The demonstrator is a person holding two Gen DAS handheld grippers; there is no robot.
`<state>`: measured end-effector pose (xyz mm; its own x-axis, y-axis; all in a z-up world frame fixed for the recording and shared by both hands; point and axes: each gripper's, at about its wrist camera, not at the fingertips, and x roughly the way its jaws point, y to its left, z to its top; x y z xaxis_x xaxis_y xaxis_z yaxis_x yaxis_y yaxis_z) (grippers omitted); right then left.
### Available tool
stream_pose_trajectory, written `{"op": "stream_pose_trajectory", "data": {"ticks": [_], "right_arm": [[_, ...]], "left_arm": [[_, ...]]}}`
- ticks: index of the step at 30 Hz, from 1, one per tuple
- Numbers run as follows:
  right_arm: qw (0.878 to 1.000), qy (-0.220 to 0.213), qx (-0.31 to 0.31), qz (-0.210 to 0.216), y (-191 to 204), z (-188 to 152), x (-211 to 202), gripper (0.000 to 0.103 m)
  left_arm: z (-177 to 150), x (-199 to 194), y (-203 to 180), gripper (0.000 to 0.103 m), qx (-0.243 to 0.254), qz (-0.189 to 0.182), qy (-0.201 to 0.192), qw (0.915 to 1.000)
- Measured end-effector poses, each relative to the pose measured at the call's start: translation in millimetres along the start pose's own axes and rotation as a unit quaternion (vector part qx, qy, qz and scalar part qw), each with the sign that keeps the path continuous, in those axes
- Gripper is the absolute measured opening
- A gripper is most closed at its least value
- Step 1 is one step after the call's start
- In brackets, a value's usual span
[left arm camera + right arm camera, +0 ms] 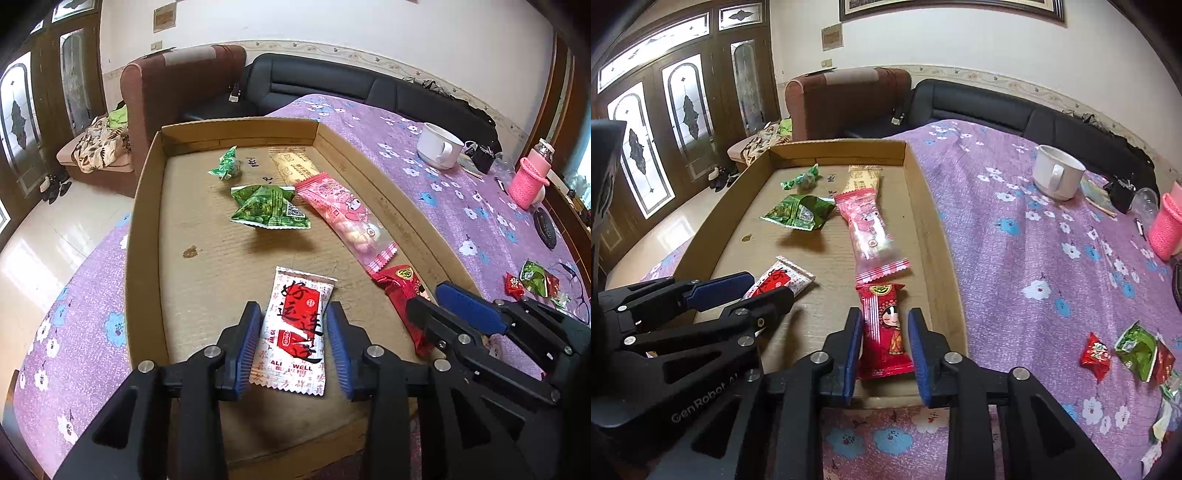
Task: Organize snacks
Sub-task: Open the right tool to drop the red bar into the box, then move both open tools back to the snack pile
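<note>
Left gripper [291, 332] open around white-and-red foil packet [293, 332] reading "ALL WELL", untouched. Right gripper [884, 341], "GenRobot" on its body, open astride red cartoon-bride wrapper [884, 328].

Soft daylight fills the room, glaring off the tiled floor [44, 251] by the glass doors [639, 155], casting gentle shadows under the green packet [267, 208], while both fisheye views curve and blacken at the corners.
</note>
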<state>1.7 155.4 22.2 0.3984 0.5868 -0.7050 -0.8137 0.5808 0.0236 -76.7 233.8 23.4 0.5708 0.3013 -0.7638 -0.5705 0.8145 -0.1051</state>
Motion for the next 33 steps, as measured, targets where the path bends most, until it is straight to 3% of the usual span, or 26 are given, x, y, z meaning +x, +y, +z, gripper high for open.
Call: {"op": "stream_pose_trajectory", "data": {"ticks": [6,10,18,25,29,33], "right_arm": [[1.000,-0.011,0.013,0.002,-5.8,2.4,-13.6,0.035],[0.999,-0.014,0.036,0.007,-15.3,6.5,-25.6,0.044],[0.992,0.008,0.111,0.050,-57.7,4.3,-73.3,0.044],[0.987,-0.036,0.159,0.011,-115.8,-32.9,-138.8,0.048],[0.976,-0.049,0.207,-0.034,-167.5,-74.1,-168.3,0.048],[0.963,-0.045,0.262,-0.043,-212.1,-108.4,-180.8,0.047]], "left_arm": [[0.1,-2.1,1.8,0.037,-0.003,-0.012,-0.004,0.9999],[-1.1,-7.0,3.1,0.040,-0.004,-0.018,-0.012,0.9998],[-3.6,-19.2,-1.1,0.050,0.005,-0.024,-0.041,0.9989],[-4.6,-26.0,-1.3,0.052,0.004,-0.027,-0.059,0.9979],[-7.9,-31.4,-6.6,0.053,0.016,-0.036,-0.069,0.9969],[-11.9,-36.8,-19.7,0.053,0.032,-0.043,-0.070,0.9961]]}}
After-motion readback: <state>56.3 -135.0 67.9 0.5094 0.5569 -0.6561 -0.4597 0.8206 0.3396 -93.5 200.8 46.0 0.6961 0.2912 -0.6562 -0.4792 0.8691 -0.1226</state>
